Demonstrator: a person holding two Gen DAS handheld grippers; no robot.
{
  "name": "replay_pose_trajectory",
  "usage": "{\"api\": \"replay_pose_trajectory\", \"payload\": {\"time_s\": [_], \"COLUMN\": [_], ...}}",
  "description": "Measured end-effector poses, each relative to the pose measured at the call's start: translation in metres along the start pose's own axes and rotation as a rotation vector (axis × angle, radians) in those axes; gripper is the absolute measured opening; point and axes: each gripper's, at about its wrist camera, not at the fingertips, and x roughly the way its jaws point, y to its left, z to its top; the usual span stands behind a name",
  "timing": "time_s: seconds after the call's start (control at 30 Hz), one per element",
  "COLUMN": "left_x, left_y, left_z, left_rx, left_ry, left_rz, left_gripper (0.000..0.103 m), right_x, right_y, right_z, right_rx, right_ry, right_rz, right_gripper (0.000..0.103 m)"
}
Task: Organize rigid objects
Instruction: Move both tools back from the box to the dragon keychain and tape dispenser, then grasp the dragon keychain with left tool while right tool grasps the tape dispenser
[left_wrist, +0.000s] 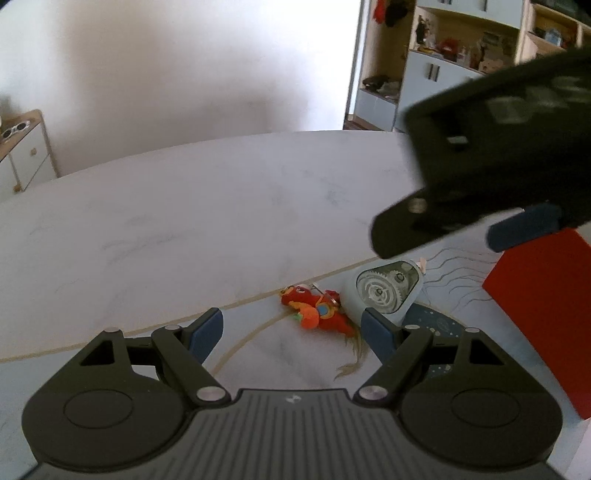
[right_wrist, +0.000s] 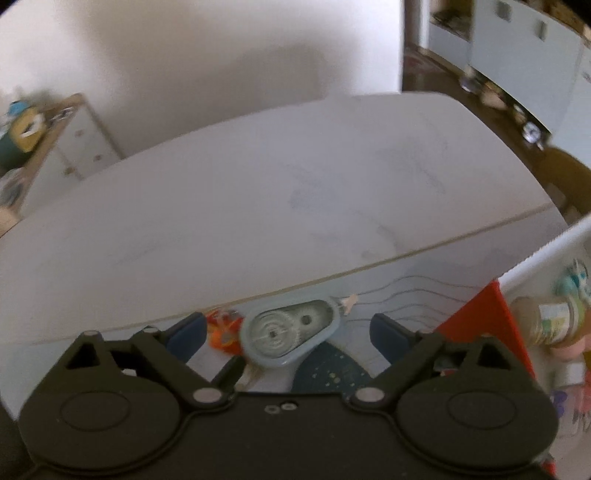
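Pale marble table (left_wrist: 184, 221) ahead; correction tape dispenser (right_wrist: 291, 332) lies on the mat beside a red plush toy (left_wrist: 314, 310) and red box (left_wrist: 546, 295), between the right gripper (right_wrist: 288, 332) fingers, jaws spread; left gripper (left_wrist: 291, 328) released, empty

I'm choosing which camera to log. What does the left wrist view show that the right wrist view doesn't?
Left wrist only: the right tongs seen from outside, hanging above the correction tape; open shelves behind; the whole red toy.

Right wrist only: a jar in a box past the red wall.

Both: the table, the correction tape, the red toy, the red wall, and each view's own open, empty tongs; left tongs.
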Motion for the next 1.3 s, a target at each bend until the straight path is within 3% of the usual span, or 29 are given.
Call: {"api": "replay_pose_trajectory", "payload": {"time_s": [0.5, 0.87, 1.07, 1.17, 1.3], "left_x": [0.016, 0.023, 0.022, 0.022, 0.017], "left_y": [0.005, 0.0, 0.0, 0.0, -0.002], "left_z": [-0.004, -0.005, -0.009, -0.01, -0.012], "left_rx": [0.07, 0.17, 0.202, 0.207, 0.224], "left_ry": [-0.029, -0.033, -0.05, -0.06, -0.066], "left_rz": [-0.063, -0.127, -0.126, -0.128, -0.136], "left_gripper": [0.082, 0.082, 0.081, 0.076, 0.058], "right_x": [0.039, 0.052, 0.058, 0.058, 0.056], "right_y": [-0.005, -0.003, -0.004, -0.001, 0.0], "right_z": [0.015, 0.014, 0.015, 0.016, 0.015], "right_rx": [0.144, 0.131, 0.139, 0.118, 0.111], "right_ry": [0.08, 0.102, 0.116, 0.11, 0.108], "right_rz": [-0.079, -0.124, -0.132, -0.138, -0.132], "right_gripper": [0.086, 0.08, 0.078, 0.073, 0.069]}}
